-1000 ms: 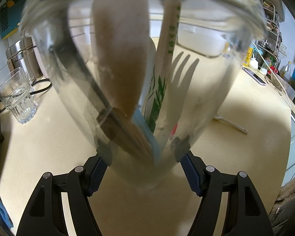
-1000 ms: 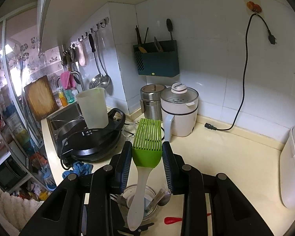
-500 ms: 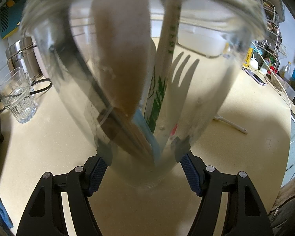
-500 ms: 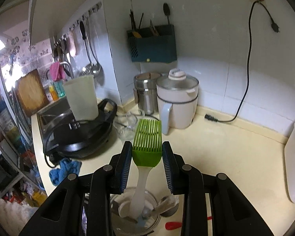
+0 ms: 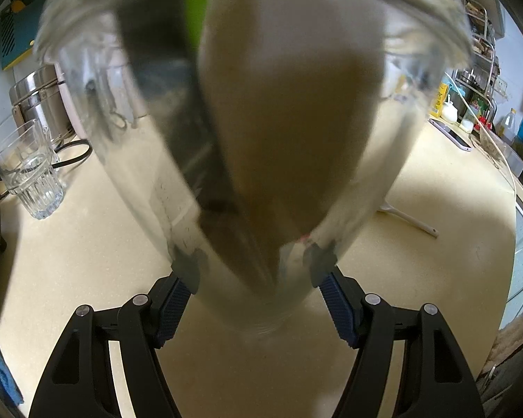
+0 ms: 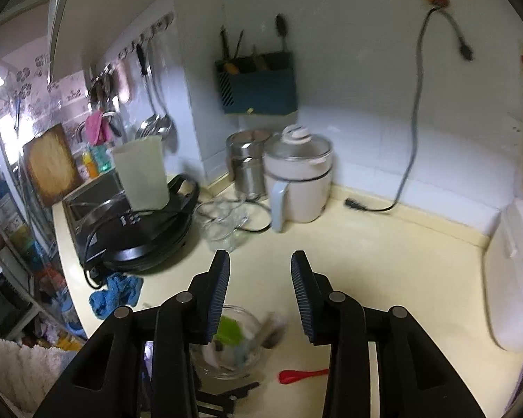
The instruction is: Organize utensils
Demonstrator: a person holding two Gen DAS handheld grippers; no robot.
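My left gripper [image 5: 256, 271] is shut on a clear glass jar [image 5: 254, 111] that fills the left wrist view; blurred utensils stand inside it, with a patch of green at the top. In the right wrist view the same jar [image 6: 232, 343] sits below my right gripper [image 6: 260, 280], which is open and empty above it. The green silicone brush [image 6: 229, 329] lies inside the jar among other utensils. A red spoon [image 6: 301, 375] lies on the counter right of the jar. A white utensil [image 5: 409, 218] lies on the counter behind the jar.
An empty ribbed glass [image 5: 29, 170] stands at the left beside a steel canister [image 5: 35, 97]. The right wrist view shows a black cooker [image 6: 139, 230], a white kettle [image 6: 298, 181], a blue cloth [image 6: 115, 294] and a white appliance [image 6: 514, 271] at the right.
My right gripper opened and let go of the green brush, which dropped into the jar. The utensils inside the jar shifted and blurred. My left gripper kept its hold.
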